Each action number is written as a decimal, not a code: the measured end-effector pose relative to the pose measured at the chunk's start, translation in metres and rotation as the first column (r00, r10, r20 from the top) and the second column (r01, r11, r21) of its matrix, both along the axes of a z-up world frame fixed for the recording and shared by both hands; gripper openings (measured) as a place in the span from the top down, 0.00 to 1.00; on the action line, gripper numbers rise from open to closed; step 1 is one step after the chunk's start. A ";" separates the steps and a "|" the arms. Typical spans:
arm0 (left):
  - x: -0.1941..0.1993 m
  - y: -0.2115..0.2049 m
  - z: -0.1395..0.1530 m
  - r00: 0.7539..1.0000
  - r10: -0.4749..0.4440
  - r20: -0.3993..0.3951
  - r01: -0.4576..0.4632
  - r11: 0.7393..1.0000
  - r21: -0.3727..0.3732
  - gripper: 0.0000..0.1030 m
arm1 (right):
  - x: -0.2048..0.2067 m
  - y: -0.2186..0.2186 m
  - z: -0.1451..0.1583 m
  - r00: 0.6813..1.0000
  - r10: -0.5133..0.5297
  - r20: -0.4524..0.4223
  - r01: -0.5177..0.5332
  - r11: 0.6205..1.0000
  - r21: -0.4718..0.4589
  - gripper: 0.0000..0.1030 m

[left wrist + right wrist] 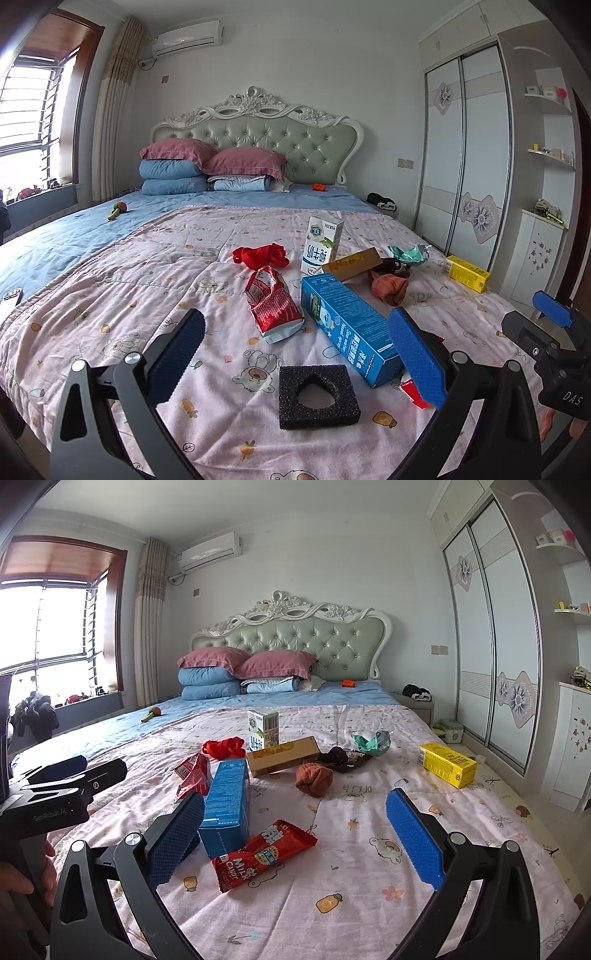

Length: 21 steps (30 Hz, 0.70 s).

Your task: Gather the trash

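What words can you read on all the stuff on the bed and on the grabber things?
"MILK CANDY": red candy wrapper.
"Sea water Nasal spray": blue box.
"DAS": right hand-held gripper, on its body.
"GenRobot.AI": left hand-held gripper, on its body.
Large Chinese characters, which I won't transcribe: white milk carton.
Too small or blurred: yellow box, brown box, red foil bag.

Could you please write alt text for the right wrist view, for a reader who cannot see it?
The open right gripper hovers with empty jaws over a pink cartoon-print quilt, a red milk candy wrapper lying between them. Beyond it lie a long blue cardboard box, a white milk carton and a yellow cardboard box.
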<state>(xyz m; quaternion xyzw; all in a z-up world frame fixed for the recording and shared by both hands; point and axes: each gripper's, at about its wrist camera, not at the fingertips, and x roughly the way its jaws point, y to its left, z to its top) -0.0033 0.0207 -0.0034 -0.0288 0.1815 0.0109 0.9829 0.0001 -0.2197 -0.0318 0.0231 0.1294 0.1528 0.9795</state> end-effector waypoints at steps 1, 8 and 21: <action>0.000 0.000 0.000 1.000 0.000 -0.001 0.000 1.000 -0.001 0.04 | 0.000 0.001 0.000 1.000 0.002 0.000 -0.002 1.000 0.000 0.08; 0.001 0.000 0.000 1.000 0.000 -0.004 0.000 1.000 -0.001 0.04 | 0.001 0.002 -0.003 1.000 0.011 -0.010 -0.011 1.000 -0.001 0.08; 0.002 0.003 -0.004 1.000 0.003 -0.014 -0.003 1.000 -0.001 0.04 | 0.002 0.002 -0.004 1.000 0.016 -0.017 -0.016 1.000 -0.004 0.08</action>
